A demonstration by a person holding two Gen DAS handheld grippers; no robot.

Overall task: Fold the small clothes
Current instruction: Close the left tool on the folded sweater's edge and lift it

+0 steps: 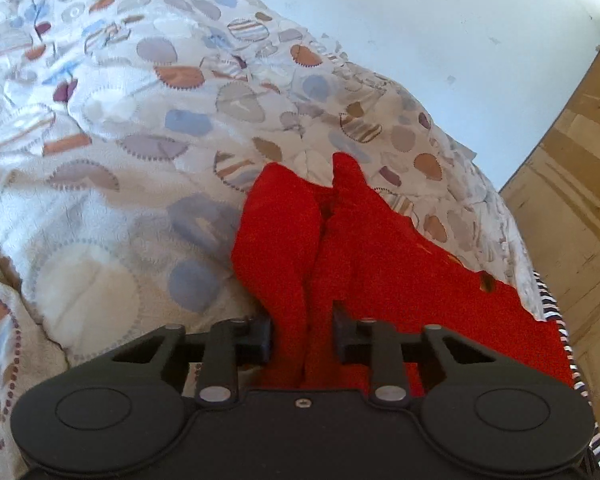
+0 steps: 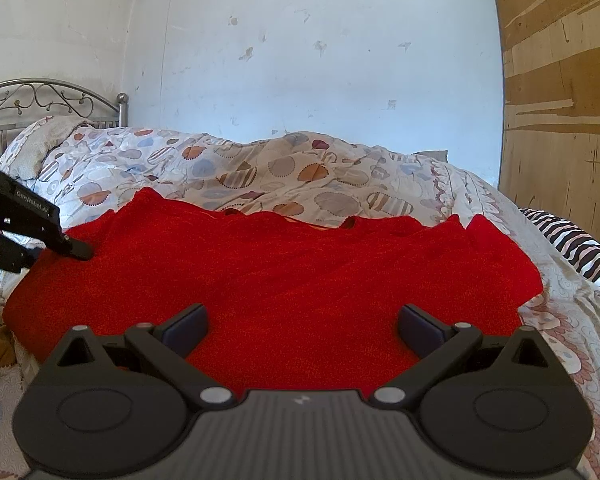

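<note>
The red garment (image 2: pixel 276 276) lies spread on the bed, on top of the quilt (image 2: pixel 300 176), with its long axis running across the right wrist view from the left side toward the right edge of the bed. Its cloth is a fuzzy, matte knit, thick enough to hold soft ridges. The far hem is wavy, and a small dark notch shows near the middle of that hem. In the left wrist view one end of the garment (image 1: pixel 380 264) is bunched into two upright folds that point away from the camera, with a deep crease between them.

The left tool (image 1: pixel 302 334) is clenched on that bunched end: the red cloth fills the narrow gap between its dark pads and rises out of them. In the right wrist view the same tool (image 2: pixel 76 250) comes in from the left, its black tip on the garment's left end.

The right tool (image 2: pixel 302 326) is released, its two blue-grey pads spread wide over the near part of the garment, with nothing pinched between them.

The quilt is pale, puffy and stitched, printed with scalloped circles in blue, grey, orange and stripes. A black-and-white striped cloth (image 2: pixel 576 248) lies at the bed's right edge. A curled metal headboard (image 2: pixel 52 98) stands at the far left, against a scuffed white wall (image 2: pixel 320 60). A plywood panel (image 2: pixel 564 100) stands at the right.
</note>
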